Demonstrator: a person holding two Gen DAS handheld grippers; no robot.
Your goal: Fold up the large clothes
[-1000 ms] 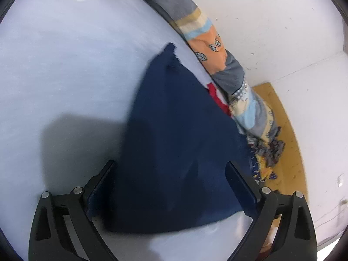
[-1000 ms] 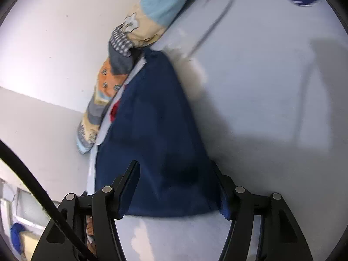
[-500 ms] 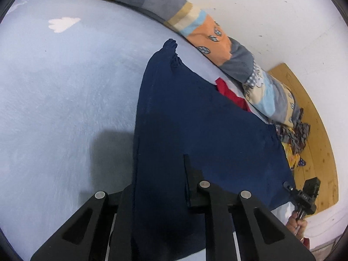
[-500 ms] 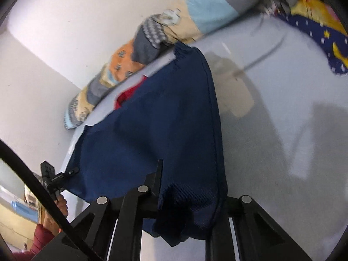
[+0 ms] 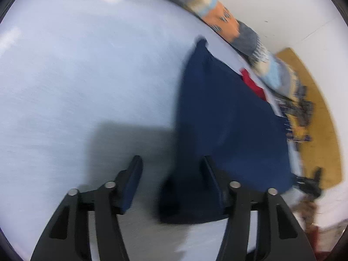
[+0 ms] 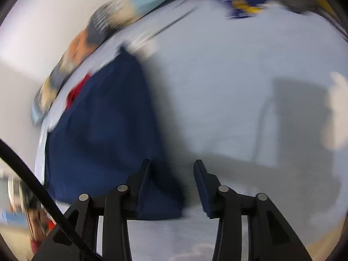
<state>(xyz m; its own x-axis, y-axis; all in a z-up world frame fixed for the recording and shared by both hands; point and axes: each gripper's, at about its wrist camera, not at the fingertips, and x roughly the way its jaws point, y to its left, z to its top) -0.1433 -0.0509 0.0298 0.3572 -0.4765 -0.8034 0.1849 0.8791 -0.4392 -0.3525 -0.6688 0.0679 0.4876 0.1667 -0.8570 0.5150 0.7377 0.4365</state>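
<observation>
Both grippers, left gripper (image 5: 171, 174) and right gripper (image 6: 171, 174), are opening, holding nothing; navy garment (image 5: 228, 117) beside them could unfold if brushed.

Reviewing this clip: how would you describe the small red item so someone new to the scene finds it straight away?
Start at the pale blue bed surface and follow it to the wall, where a long patchwork roll of orange, grey and light blue lies. Just in front of that roll, the red cloth peeks out behind the far edge of the navy garment. It is the only red piece there.
</observation>
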